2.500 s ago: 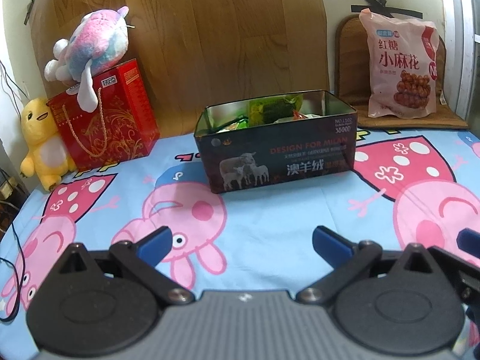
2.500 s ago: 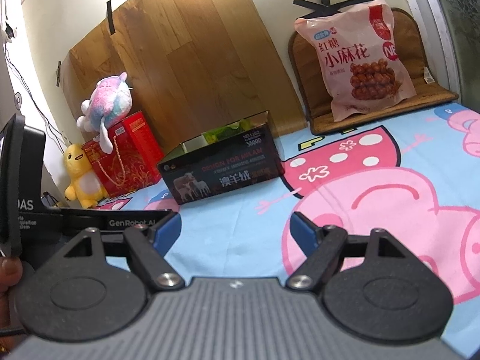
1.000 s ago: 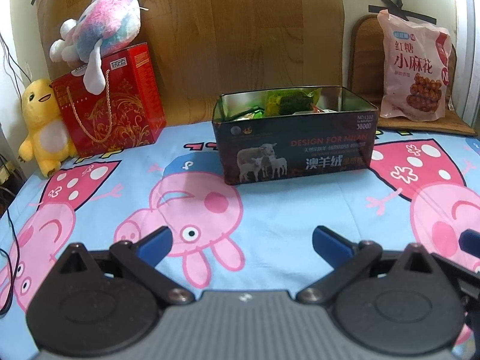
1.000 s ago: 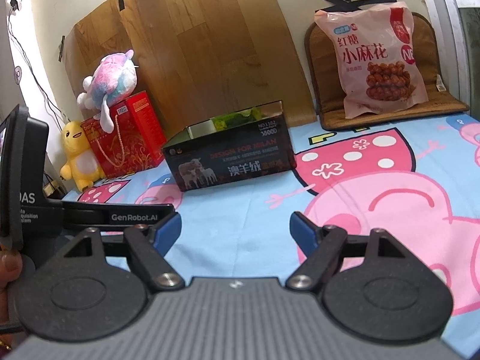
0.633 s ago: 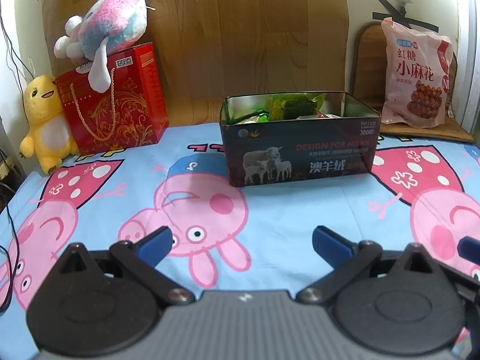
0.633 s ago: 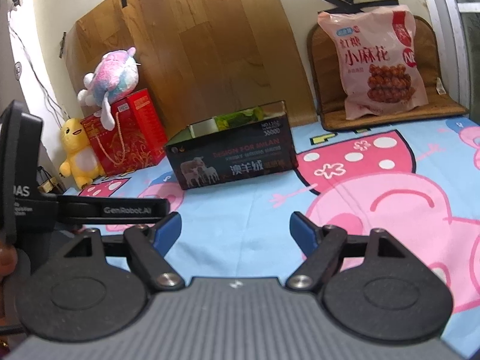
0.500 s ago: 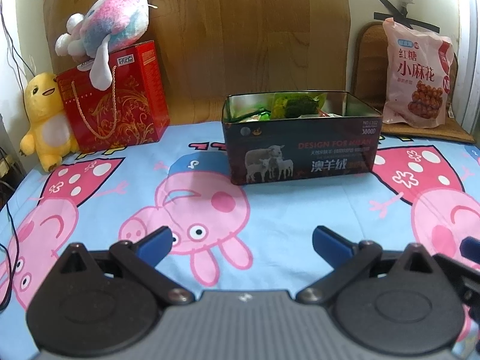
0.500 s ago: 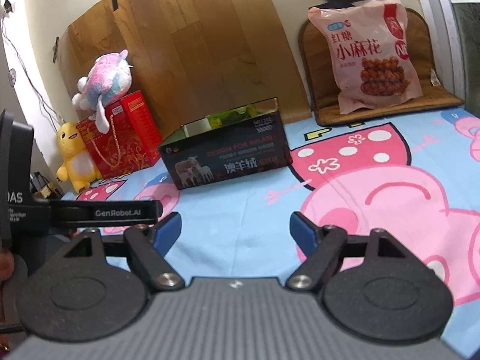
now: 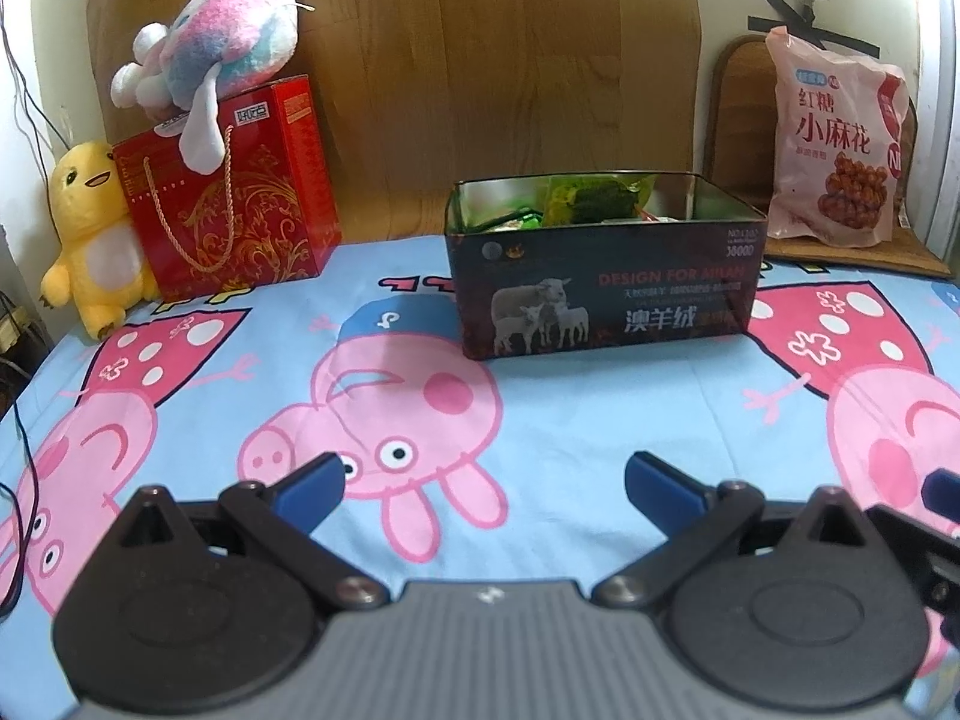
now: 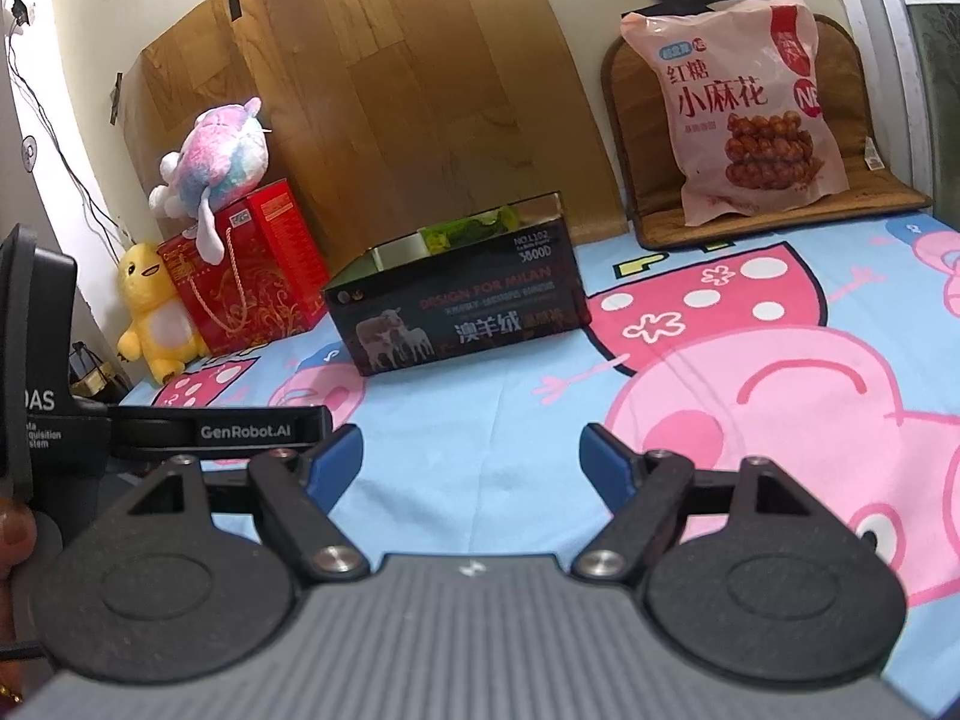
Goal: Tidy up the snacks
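since the earlier frames only the view has drifted: the dark tin box [image 9: 606,294] sits a little further right in the left view, and nothing on the cartoon-print sheet [image 9: 570,420] has been shifted, so no snack is in hand. the left claw [image 9: 483,480] and right claw [image 10: 471,459] both hang released and empty. green snack packets [image 9: 591,198] sit in the box, while the big pink snack bag [image 10: 744,108] leans on a brown cushion [image 10: 840,69] behind, well apart.

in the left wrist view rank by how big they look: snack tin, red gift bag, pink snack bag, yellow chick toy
1. snack tin
2. red gift bag
3. pink snack bag
4. yellow chick toy
The tin sits nearer the camera, so its lead is unsure.
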